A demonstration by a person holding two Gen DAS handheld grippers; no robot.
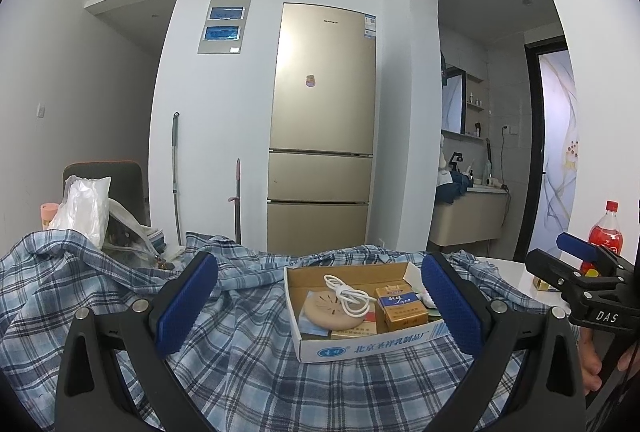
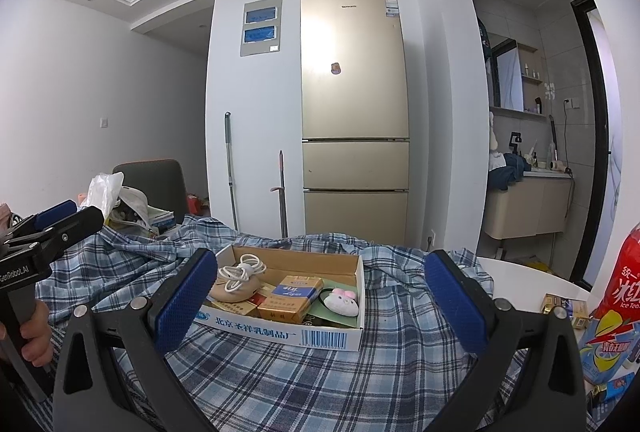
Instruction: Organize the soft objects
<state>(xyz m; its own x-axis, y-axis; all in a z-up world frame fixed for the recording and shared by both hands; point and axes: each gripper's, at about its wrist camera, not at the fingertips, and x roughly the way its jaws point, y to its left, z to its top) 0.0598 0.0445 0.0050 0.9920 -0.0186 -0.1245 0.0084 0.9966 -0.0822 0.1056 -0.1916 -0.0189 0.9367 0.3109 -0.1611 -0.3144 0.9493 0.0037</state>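
Two claws, both spread wide and holding nothing: my left claw (image 1: 318, 306) and my right claw (image 2: 320, 302) hang level above the plaid cloth (image 2: 304, 384), each framing the shallow cardboard box (image 2: 280, 334) that sits on it at 12 o'clock.

The soft things first. The cloth is rumpled, bunched in ridges along the far edge and heaped toward 10 o'clock by the plastic bags (image 1: 86, 204). In the box, a small plush bunny (image 2: 341, 302) on a hair tie lies in the 3 o'clock corner, a tan round pouch (image 2: 236, 292) at 9 o'clock with a coiled white cable (image 2: 244, 272) on top, cigarette packs (image 2: 290, 298) between them.

Which step? I can't settle it. Small soft items sitting in the box fits sorting well along; the crumpled cloth under the box fits a fold yet to come. I'd judge this a hover between grasps, nothing more.

Any pick from the box wants a steep reach over its low wall and a narrow pinch, since the packs crowd the bunny.

Room: open cloth at 6 o'clock, free. At 3 o'clock the white bench (image 2: 532, 278) edge curves away, and the iced tea bottle (image 2: 618, 296) stands close, easily tipped.
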